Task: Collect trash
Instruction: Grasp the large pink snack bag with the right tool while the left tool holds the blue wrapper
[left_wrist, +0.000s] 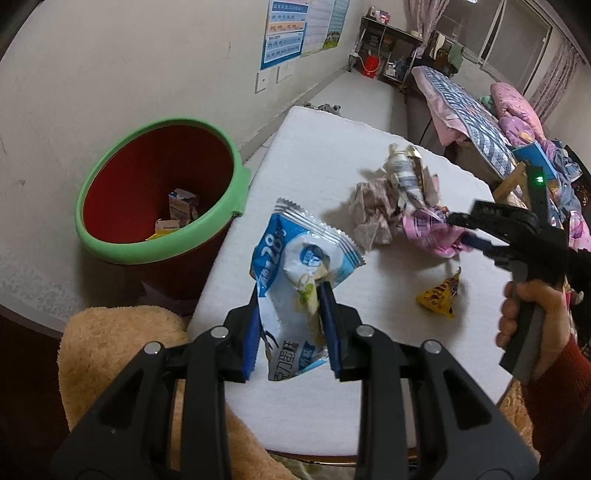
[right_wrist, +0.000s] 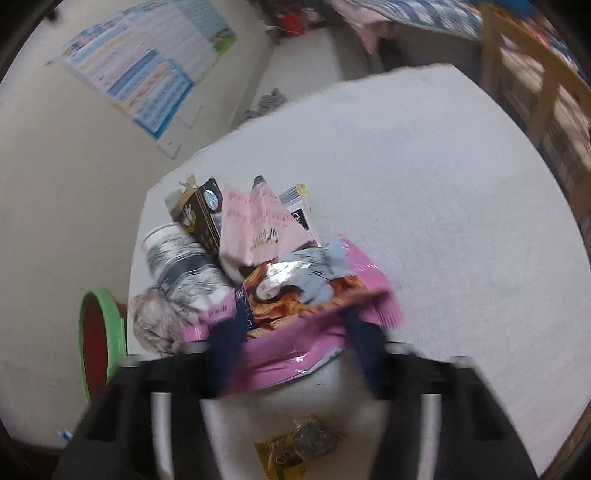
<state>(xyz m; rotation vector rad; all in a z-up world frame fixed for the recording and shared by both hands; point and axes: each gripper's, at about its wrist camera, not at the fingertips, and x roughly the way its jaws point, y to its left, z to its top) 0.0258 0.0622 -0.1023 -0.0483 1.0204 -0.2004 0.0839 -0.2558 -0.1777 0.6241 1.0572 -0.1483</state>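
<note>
Black tongs fill the bottom of the left wrist view. That left gripper (left_wrist: 288, 325) has its two blue pads pressed against the sides of a blue and white bag (left_wrist: 299, 284), so it is closed on the bag and holding it up over the white table (left_wrist: 332, 147). I think the bag is held high like this so it can be carried across to the bin.

To the left, off the edge of the table, stands the red bin (left_wrist: 159, 195) with a green rim. A few small bits of trash already lie at its bottom (a little carton and some paper). The bag hangs just to the right of the bin, not yet over it.

Further right on the table is a pile of crumpled wrappers (left_wrist: 391, 192). The right gripper (right_wrist: 291, 339) reaches into the near side of that pile. A pink bag (right_wrist: 314, 306) sits between its blue pads. This view is blurry, so I cannot tell if the pads are squeezing it.

A small yellow wrapper (left_wrist: 441, 297) lies alone on the table, near the right gripper but not touching it.
</note>
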